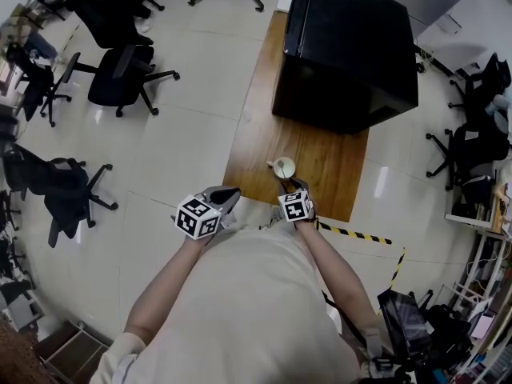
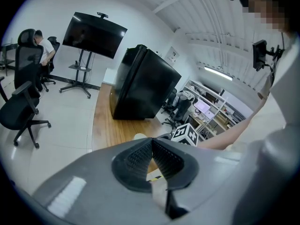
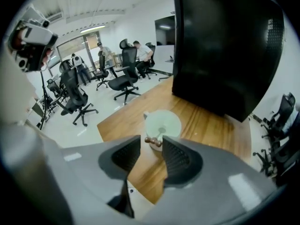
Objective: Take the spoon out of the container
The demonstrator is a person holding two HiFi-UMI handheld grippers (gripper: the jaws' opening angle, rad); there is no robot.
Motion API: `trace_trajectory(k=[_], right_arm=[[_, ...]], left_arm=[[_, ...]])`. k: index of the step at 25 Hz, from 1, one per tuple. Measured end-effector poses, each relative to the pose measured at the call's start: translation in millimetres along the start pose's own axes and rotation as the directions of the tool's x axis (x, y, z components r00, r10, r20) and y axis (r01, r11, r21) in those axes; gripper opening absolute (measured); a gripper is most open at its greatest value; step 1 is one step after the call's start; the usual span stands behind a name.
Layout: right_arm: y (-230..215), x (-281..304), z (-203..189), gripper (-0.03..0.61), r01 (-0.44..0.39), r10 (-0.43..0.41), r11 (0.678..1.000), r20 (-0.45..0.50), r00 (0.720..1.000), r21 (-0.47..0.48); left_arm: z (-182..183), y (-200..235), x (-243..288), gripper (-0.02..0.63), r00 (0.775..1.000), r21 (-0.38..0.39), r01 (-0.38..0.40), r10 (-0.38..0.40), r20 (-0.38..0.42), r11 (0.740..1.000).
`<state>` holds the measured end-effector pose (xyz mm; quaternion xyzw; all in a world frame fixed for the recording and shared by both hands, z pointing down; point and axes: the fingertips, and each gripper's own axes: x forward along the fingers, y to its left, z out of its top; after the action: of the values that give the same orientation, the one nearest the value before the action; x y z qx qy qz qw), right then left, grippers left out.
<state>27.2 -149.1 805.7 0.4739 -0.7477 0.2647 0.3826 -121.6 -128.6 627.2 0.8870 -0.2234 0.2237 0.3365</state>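
Observation:
A small pale cup (image 1: 284, 167) stands near the front edge of the wooden table (image 1: 320, 162). In the right gripper view the cup (image 3: 162, 123) holds a spoon whose brown beaded handle end (image 3: 153, 142) sticks out toward me. My right gripper (image 3: 151, 139) is open, and the handle end lies in the gap between its fingertips without the pads pressing on it. In the head view the right gripper (image 1: 293, 185) sits just short of the cup. My left gripper (image 1: 227, 193) hangs at the table's near left corner, its jaws (image 2: 151, 142) shut and empty.
A large black box (image 1: 348, 46) fills the far half of the table, behind the cup. Yellow-black tape (image 1: 360, 235) marks the floor at the right. Office chairs (image 1: 128, 74) stand off to the left on the pale floor.

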Motion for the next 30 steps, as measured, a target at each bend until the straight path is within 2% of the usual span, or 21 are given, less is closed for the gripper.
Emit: trace_trajectory(k=[6,14,23,30], right_arm=[[2,8,5,0.127,0.033,-0.031,0.999,-0.030,0.999,0.040],[2,-1,14,0.124,0.013,-0.013,0.998,0.008,1.000,0.064],[-14,-38,34,0.124,-0.024,0.019,0.998,0.088,0.996,0.055],[-34,-88,55,0.123,-0.072,0.060,0.996,0.197,0.979,0.053]], left_arm=[[7,5,1,0.000,1.000,0.015,0.016,-0.016,-0.007,1.000],[14,5,6,0.000,1.000,0.030,0.026,-0.026,-0.010,0.999],[21,-3,22,0.000,0.999,0.040,0.035,-0.034,-0.018,0.999],[24,-15,38,0.000,0.999,0.050,0.040,-0.039,-0.027,0.998]])
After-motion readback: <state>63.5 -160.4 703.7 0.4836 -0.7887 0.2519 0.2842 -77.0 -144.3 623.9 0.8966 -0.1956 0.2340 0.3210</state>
